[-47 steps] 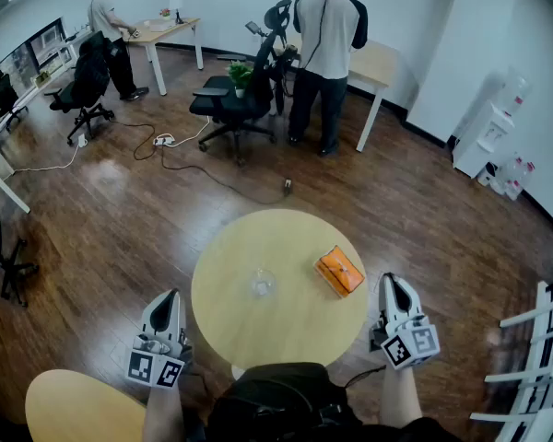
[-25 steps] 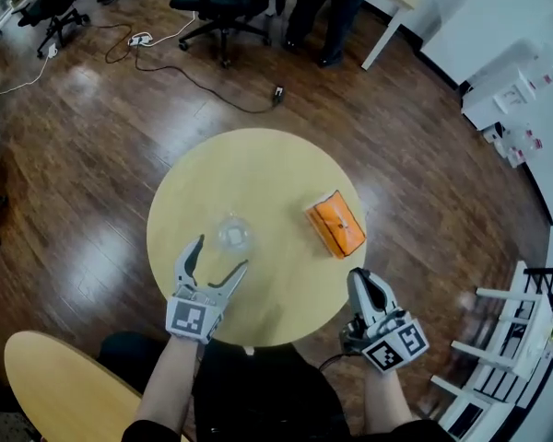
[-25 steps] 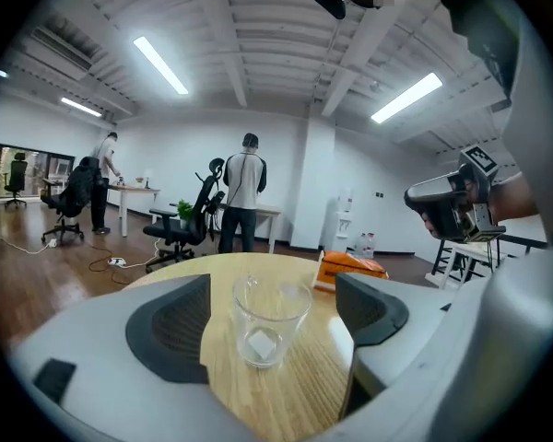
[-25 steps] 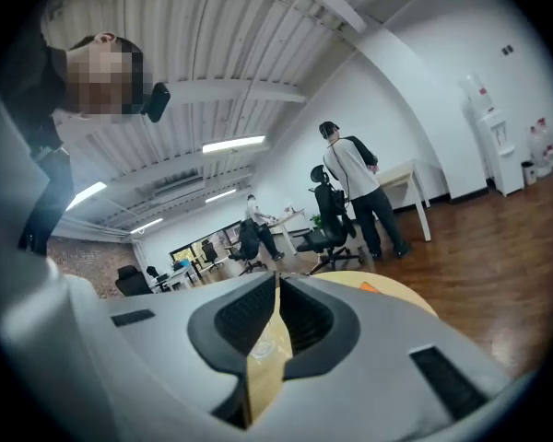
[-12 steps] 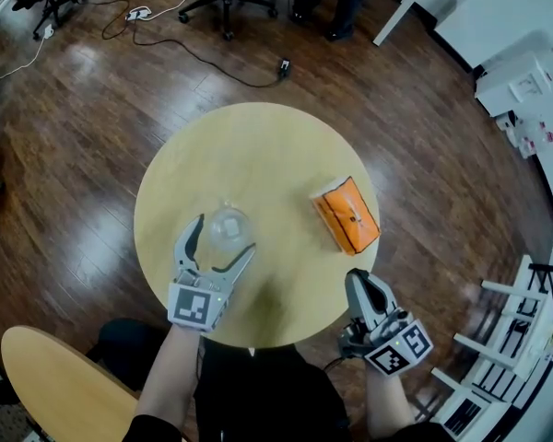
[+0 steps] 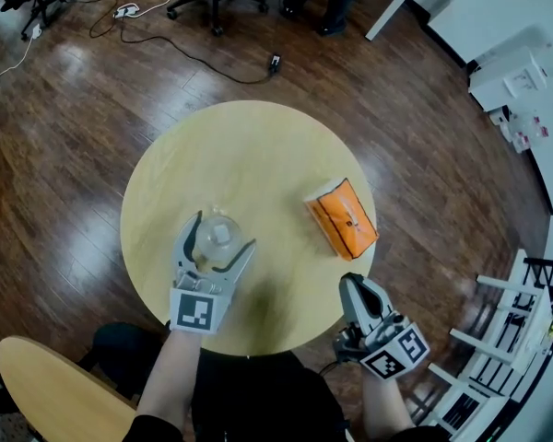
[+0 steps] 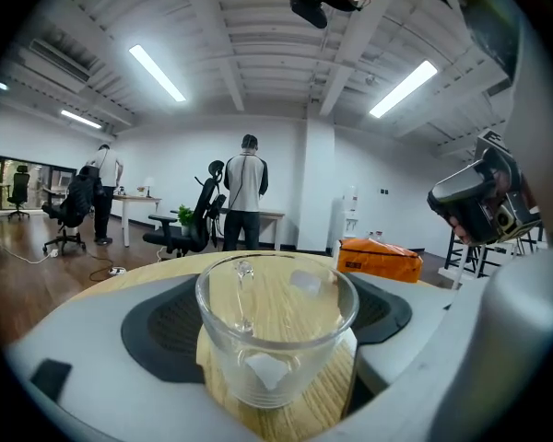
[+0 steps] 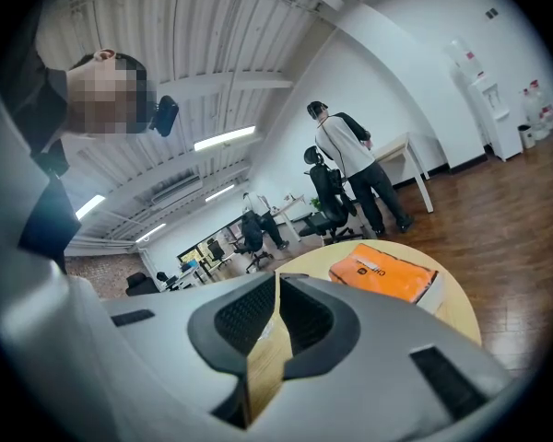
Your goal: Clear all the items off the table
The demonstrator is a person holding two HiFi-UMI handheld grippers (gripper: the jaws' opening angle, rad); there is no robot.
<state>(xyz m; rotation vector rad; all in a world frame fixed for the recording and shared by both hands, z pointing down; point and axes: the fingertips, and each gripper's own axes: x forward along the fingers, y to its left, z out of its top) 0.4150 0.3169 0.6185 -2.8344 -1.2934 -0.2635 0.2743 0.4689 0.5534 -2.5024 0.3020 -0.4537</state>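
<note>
Forward since the earlier frame, the left gripper [image 6: 221, 238] had its wide jaws either side of the glass cup [image 7: 276, 330], which stood between them, seemingly ungripped, as they began closing. Beyond, to its right, lay the orange packet [image 6: 342, 217]. The right gripper [image 6: 353, 285] hung shut and empty at the table [image 6: 249, 145] edge. Nothing appeared cleared yet; both items remained.

Cup [image 7: 276, 330]: clear glass, smooth, glossy. Table [image 6: 258, 145]: pale wood grain, matt. Pack [image 6: 343, 217]: orange plastic wrap, slight sheen. Floor [image 6: 92, 99]: dark wood boards, glossy.
</note>
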